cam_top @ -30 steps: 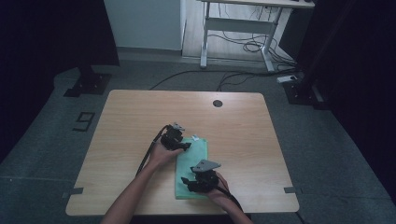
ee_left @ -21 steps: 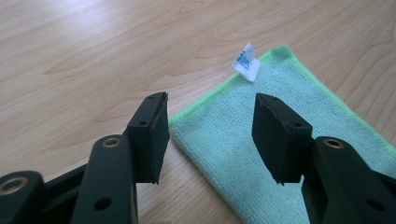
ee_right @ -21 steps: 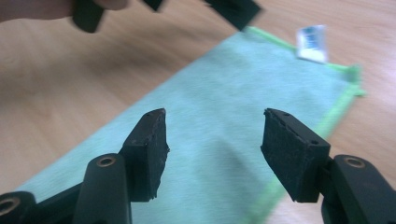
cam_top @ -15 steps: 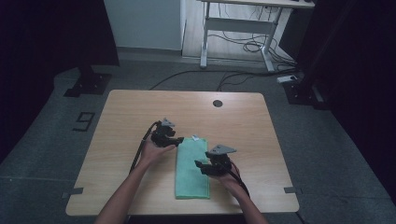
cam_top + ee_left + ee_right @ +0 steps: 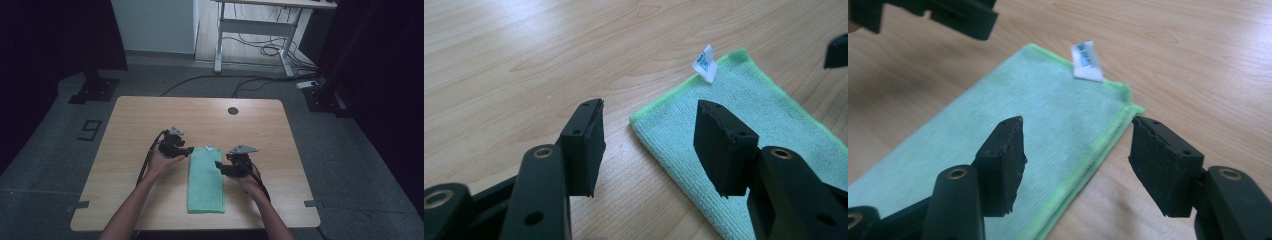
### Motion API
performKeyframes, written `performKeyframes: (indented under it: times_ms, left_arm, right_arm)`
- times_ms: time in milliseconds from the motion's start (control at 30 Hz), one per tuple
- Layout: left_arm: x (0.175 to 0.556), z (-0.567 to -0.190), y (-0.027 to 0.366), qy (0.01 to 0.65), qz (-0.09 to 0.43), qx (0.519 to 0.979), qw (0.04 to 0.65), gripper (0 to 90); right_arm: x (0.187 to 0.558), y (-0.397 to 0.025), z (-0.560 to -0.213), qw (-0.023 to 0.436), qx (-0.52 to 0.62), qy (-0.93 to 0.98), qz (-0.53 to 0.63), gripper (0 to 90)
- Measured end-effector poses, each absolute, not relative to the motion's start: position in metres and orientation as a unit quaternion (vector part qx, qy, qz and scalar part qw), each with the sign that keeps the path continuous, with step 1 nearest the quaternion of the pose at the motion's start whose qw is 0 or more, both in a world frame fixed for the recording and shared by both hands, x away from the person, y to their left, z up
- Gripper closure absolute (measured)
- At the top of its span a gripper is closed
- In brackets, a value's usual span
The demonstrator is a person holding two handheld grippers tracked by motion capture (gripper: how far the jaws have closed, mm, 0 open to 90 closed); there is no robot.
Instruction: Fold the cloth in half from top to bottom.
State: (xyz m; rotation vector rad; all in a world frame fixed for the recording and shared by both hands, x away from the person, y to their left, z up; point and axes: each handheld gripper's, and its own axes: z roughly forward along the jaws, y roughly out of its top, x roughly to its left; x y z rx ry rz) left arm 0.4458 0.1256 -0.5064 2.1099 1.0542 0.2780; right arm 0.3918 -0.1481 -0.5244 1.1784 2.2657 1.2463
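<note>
A light green cloth (image 5: 205,180) lies flat on the wooden table (image 5: 140,117) as a long folded strip, with a white tag (image 5: 209,147) at its far end. My left gripper (image 5: 189,150) is at the strip's far left corner. In the left gripper view it (image 5: 649,112) stands open, with the corner of the cloth (image 5: 749,100) between its jaws. My right gripper (image 5: 218,166) is at the strip's right edge. In the right gripper view it (image 5: 1079,127) is open, low over the edge of the cloth (image 5: 998,105) near the tag (image 5: 1086,61).
A dark round hole (image 5: 233,110) sits near the table's far edge. Beyond the table are floor cables and a white desk frame (image 5: 250,30). The left gripper (image 5: 938,15) crosses the top left of the right gripper view.
Both grippers have come off the cloth: the left moved left to its far corner, the right moved up and right to its edge. The cloth now lies straight and narrow.
</note>
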Motion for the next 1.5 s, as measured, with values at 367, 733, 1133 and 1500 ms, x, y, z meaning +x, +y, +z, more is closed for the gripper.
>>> performKeyframes:
  times_ms: [367,733,1133,1500]
  left_arm:
    - [0.451,-0.522,0.117,0.416,0.092,0.826,0.368,48.2]
    - [0.456,-0.527,0.118,0.424,0.088,0.826,0.361,54.9]
    - [0.457,-0.534,0.114,0.427,0.087,0.83,0.348,55.5]
    - [0.461,-0.536,0.112,0.434,0.084,0.826,0.35,55.9]
  right_arm:
    - [0.428,-0.145,-0.531,0.16,0.44,0.778,0.419,49.3]
    - [0.455,-0.133,-0.541,0.141,0.448,0.783,0.408,56.7]
    - [0.459,-0.13,-0.546,0.153,0.452,0.794,0.375,54.8]
    - [0.457,-0.126,-0.546,0.158,0.446,0.798,0.372,66.6]
